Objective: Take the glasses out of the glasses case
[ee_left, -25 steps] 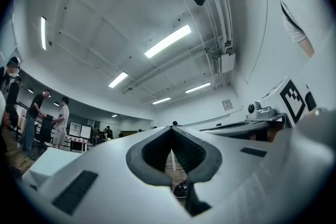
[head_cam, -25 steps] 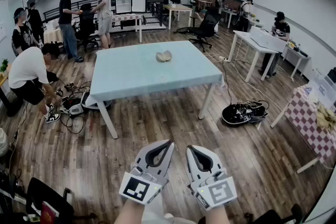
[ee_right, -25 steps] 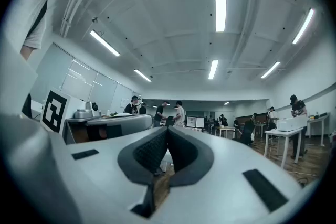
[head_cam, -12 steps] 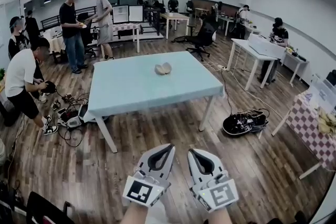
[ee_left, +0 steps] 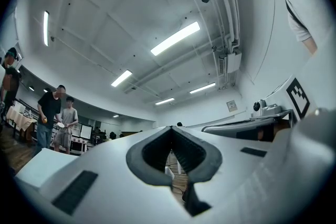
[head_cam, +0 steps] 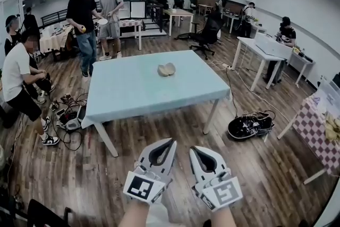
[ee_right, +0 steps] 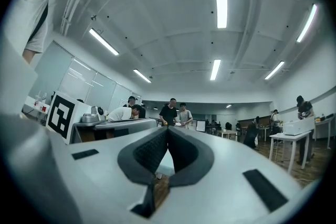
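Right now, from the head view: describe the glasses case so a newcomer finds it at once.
Find the big pale blue table in the middle of the wood-floored room. On its far half, near the centre, lies the glasses case, small and tan. It is the only thing on that tabletop.

Worktop: a rectangular pale blue worktop [head_cam: 133,90] on slim white legs [head_cam: 108,140], seen in the head view.
Stands on: the brown wood-plank floor [head_cam: 175,133], with one long edge towards the camera.
Lying on it: a small beige shell-shaped glasses case [head_cam: 166,69].
Place of the case: towards the far edge, a little right of the middle, well apart from the near edge and from every corner.
Lie of the case: flat on the blue top, two rounded halves side by side, apparently open; what is inside is too small to tell.
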Motion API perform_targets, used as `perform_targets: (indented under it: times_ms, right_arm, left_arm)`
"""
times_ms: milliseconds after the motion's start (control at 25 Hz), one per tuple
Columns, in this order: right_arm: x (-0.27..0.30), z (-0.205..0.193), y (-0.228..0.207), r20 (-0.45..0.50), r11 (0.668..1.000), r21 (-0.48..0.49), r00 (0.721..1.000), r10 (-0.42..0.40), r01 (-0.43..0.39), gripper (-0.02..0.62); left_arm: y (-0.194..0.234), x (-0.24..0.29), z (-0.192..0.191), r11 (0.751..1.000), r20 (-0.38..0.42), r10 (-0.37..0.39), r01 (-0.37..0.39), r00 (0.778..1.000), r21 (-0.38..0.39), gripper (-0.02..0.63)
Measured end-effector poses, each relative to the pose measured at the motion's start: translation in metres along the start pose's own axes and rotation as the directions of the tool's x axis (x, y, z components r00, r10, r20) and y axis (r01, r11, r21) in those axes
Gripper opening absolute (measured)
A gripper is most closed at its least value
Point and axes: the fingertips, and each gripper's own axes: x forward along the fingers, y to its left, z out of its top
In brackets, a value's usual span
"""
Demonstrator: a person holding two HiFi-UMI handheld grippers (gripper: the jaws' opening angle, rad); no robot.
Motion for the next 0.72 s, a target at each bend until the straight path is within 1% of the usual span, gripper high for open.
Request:
perform_targets:
  times_ms: [360,720]
  right_arm:
    - [0.053,-0.018,-0.030,-0.031,1.000,0.008,1.000,0.000,0.000,0.003]
    - [0.116,-0.026,-0.056,-0.038,1.000,0.020,0.999,-0.017,0.018,0.003]
  left_arm:
    - [0.042,0.045,-0.017,1.000,-0.020,-0.021,0.020,1.000,-0.012,0.008]
    - [0.096,0.084,-0.026,0.999,-0.012,-0.041,0.041,0.999,-0.010,0.008]
